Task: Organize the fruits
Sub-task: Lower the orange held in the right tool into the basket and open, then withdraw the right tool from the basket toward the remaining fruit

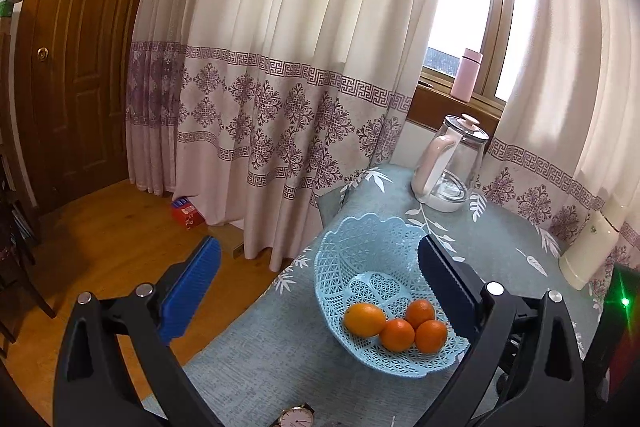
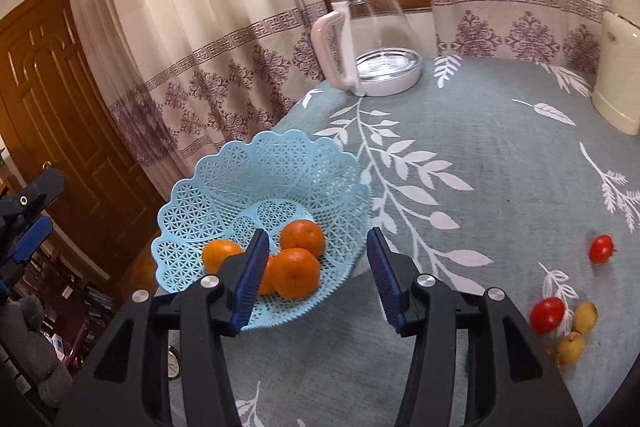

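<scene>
Now both claws gape empty: the left claw [image 1: 320, 283] and right claw [image 2: 318, 277] hover by the blue basket [image 2: 224, 187] holding four oranges [image 2: 298, 273]. Probably the right should reach for the nearest tomato [image 2: 547, 314] on the counter [image 2: 480, 155], closing gently around its middle.

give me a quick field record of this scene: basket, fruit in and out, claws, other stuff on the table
basket: light blue lattice basket, near the table's left edge
in basket: four oranges
loose on cloth: two tomatoes and two small yellow fruits, right of the basket
left claw: open, empty
right claw: open, empty, at the basket's near rim
also on table: glass kettle, watch
windowsill: pink bottle
</scene>
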The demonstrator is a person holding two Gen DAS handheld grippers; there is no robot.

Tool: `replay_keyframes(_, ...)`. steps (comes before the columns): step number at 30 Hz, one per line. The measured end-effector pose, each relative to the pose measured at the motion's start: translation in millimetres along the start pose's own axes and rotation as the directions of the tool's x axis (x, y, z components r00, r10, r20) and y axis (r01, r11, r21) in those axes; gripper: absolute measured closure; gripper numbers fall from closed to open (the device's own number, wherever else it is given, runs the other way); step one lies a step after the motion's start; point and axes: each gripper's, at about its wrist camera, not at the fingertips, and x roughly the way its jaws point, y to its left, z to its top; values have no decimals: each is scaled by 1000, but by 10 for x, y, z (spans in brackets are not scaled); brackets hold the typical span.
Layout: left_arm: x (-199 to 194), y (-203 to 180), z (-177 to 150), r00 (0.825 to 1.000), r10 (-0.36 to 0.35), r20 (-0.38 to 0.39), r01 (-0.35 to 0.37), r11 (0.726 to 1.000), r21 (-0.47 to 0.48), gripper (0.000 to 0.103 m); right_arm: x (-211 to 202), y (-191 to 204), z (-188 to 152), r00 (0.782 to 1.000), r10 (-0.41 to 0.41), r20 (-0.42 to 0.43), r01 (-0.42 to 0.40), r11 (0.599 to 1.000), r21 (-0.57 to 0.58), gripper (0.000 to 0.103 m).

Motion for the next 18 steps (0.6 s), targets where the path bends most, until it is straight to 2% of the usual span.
replay_keyframes(8, -92, -39, -2, 1000, -27, 14, 27, 1000, 3, 3, -44, -107, -110, 999, -45, -12, 45, 999, 1, 51)
replay_keyframes(11, -105, -43, -11, 999, -36, 15, 36, 999, -13, 3, -76, -143, -167, 999, -51, -15, 51, 999, 8, 47)
replay_keyframes(18, -138, -136, -38, 998, -59, 14, 59, 998, -2, 3, -223, -257, -237, 997, -81, 8, 81, 997, 12, 46)
